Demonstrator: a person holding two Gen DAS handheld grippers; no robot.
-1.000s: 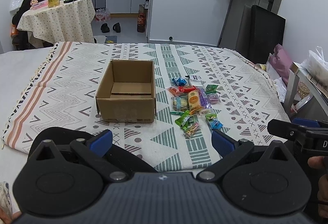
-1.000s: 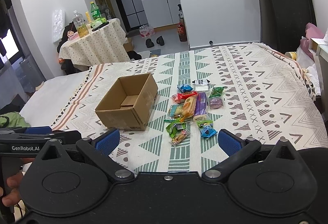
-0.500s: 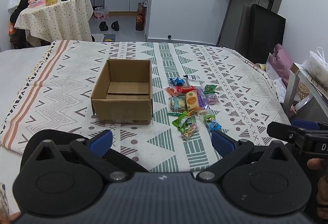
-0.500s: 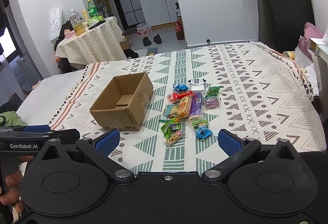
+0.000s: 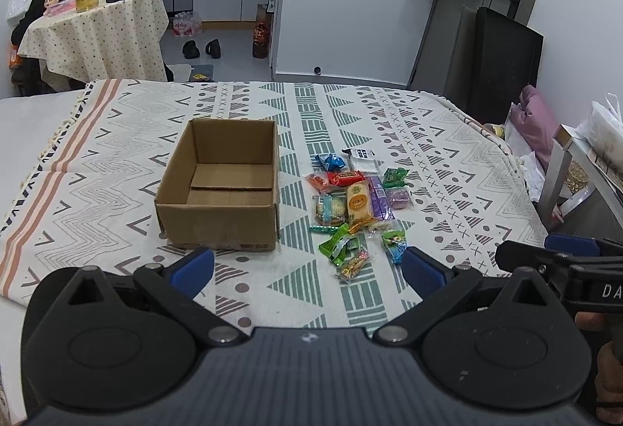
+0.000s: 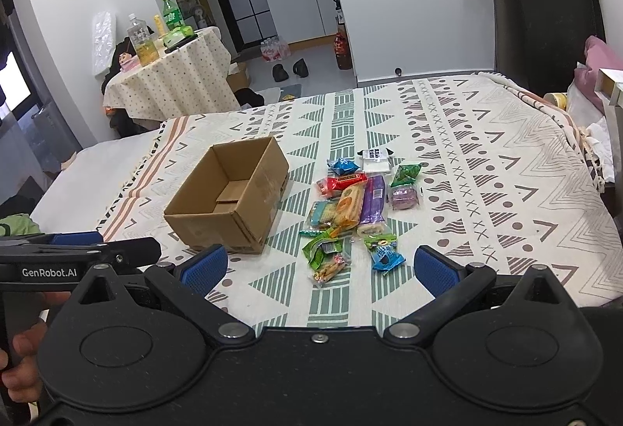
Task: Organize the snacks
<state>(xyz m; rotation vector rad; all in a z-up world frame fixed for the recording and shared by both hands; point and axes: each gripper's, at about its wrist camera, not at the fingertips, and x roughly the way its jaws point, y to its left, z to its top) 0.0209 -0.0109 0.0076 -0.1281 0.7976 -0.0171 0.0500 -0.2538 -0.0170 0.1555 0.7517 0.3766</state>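
A bed covered by a cream blanket with green and grey geometric patterns (image 5: pixel 447 161) carries everything. The open brown cardboard box (image 5: pixel 222 188) is placed near the middle of the bed and nothing is seen inside it. Just beside its right wall, the heap of small colourful snack packets (image 5: pixel 354 204) is spread, not touching the box. The left claw (image 5: pixel 307 270) and the right claw (image 6: pixel 319 268) are both held wide open and empty, above the near edge of the bed. It is judged that one packet at the near edge of the heap should be approached first, low and flat, so that neighbours are not dragged.
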